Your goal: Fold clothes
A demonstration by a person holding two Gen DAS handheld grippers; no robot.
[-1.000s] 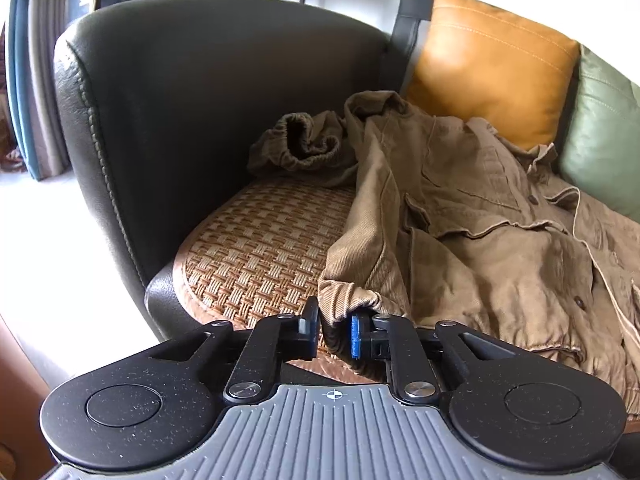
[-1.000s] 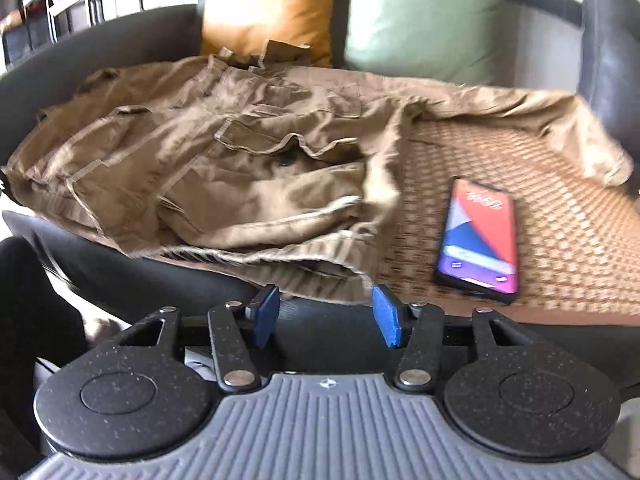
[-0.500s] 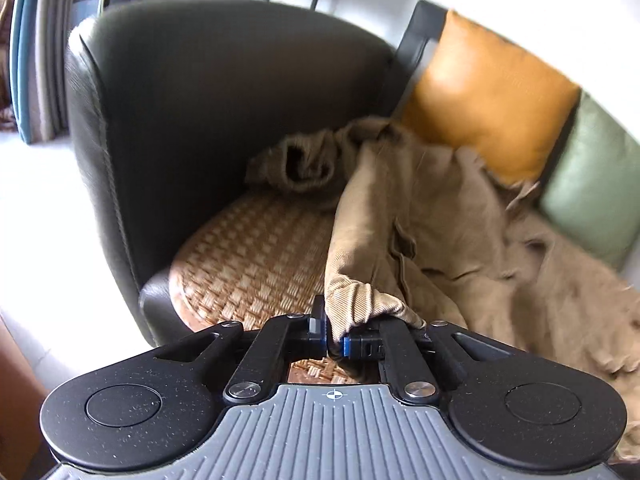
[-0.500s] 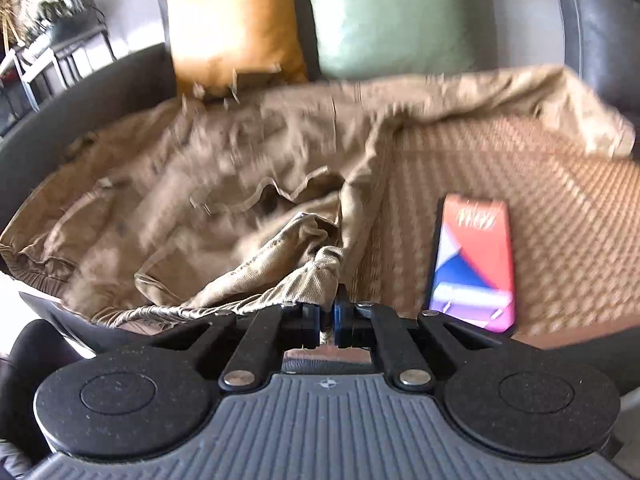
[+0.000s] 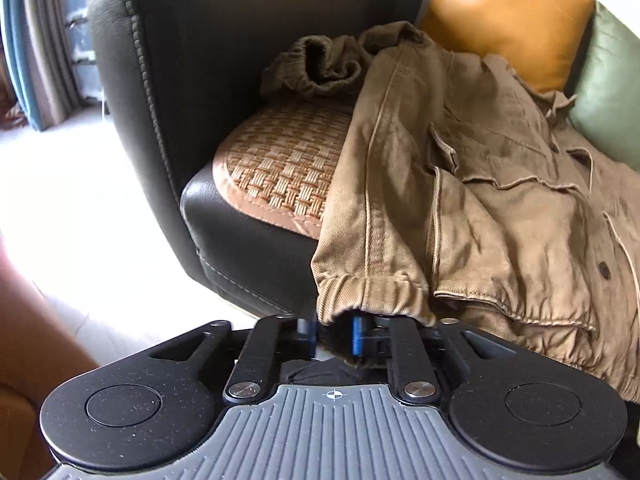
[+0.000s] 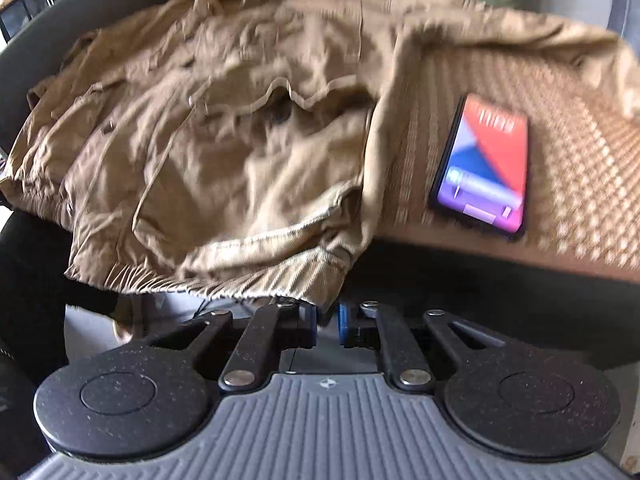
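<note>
Leftmost, a black leather armrest (image 5: pixel 168 80) rises at the sofa's end, beside a woven seat mat (image 5: pixel 280 164). Across the mat sprawls a crumpled khaki jacket (image 5: pixel 480 184), its elastic hem draped over the near edge of the seat. Below that hem, the left gripper (image 5: pixel 333 334) has just been opening; its jaws stand partly apart with the hem's left corner hanging loosely between them, unpinched. Behind the jacket lean an orange cushion (image 5: pixel 508 12) and a green cushion (image 5: pixel 612 92). Further right, the right gripper (image 6: pixel 327 320) has jaws slightly apart, just easing open, with the hem's right corner dangling between, apparently unpressed. Rightmost, a lit smartphone (image 6: pixel 484 164) lies on the mat.
</note>
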